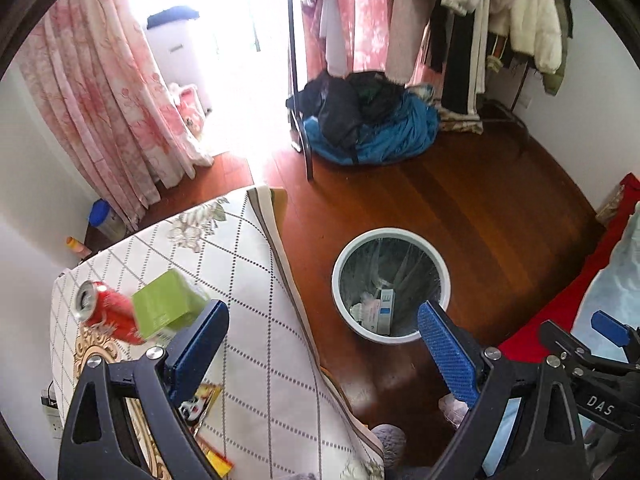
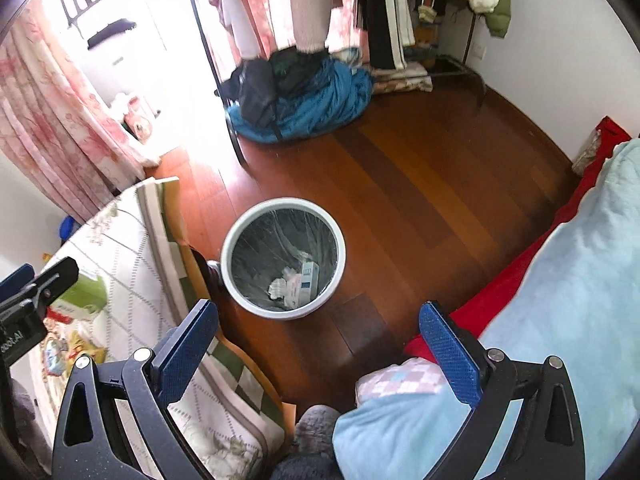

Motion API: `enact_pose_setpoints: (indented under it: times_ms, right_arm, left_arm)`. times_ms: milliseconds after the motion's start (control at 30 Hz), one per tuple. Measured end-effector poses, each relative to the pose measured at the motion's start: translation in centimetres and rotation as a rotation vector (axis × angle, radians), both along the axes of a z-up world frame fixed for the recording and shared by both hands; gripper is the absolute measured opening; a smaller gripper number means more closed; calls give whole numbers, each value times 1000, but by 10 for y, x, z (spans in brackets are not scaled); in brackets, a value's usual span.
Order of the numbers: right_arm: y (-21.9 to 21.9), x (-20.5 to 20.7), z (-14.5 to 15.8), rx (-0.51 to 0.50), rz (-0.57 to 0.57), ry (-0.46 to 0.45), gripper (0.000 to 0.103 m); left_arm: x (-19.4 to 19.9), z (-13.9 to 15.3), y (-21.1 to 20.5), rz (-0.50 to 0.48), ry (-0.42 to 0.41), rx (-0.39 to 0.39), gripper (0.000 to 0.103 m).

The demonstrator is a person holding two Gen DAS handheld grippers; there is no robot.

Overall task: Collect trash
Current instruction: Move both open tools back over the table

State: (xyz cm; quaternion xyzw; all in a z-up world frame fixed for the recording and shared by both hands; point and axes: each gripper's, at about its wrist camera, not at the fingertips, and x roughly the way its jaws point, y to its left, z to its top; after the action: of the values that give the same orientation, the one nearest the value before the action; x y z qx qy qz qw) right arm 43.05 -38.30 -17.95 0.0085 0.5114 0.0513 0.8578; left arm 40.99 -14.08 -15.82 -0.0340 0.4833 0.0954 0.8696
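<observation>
Left wrist view showed you partway: your left gripper [image 1: 322, 328] and right gripper [image 2: 318, 338] both gaped empty, crumpled paper and a small carton lay inside the white round plastic-lined wastebasket [image 1: 445, 277], while the red drink can [image 1: 108, 312] and green cardboard box [image 1: 166, 304] waited on the quilted table cover [image 1: 248, 248].

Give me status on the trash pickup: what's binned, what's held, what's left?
Binned: the trash bin on the floor already holds a small carton and crumpled paper. Held: nothing; the left claw and right claw are both open and empty. Left: red can, green box and colourful wrappers on the table.
</observation>
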Motion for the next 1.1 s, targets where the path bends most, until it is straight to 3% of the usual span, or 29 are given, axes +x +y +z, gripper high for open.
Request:
enact_pose_setpoints:
  times_ms: [300,433,533,700,900,1000,1100]
  right_arm:
    - [-1,-63,59,22,-3,-127,102]
    - [4,-86,73,67,0,-141,102]
    - [17,-106,70,109,28,-110,102]
    - [63,-129,35,143,123,11,102]
    - [169,-151,-37,134,364,198,102]
    - [239,-157,-74,62,522,264,99]
    - [297,-162,-107,-34,644,307,89]
  left_arm:
    - [-63,41,-1,2,-100,-2,96]
    - [-88,48,7,40,-113,7,96]
    - [-117,38,25,98,-78,3,96]
    - [-176,-4,74,232,21,6,97]
    - [-246,-84,156,450,210,34,97]
    - [-269,-119,194,550,278,35,97]
    - [-282,-146,224,616,333,10,97]
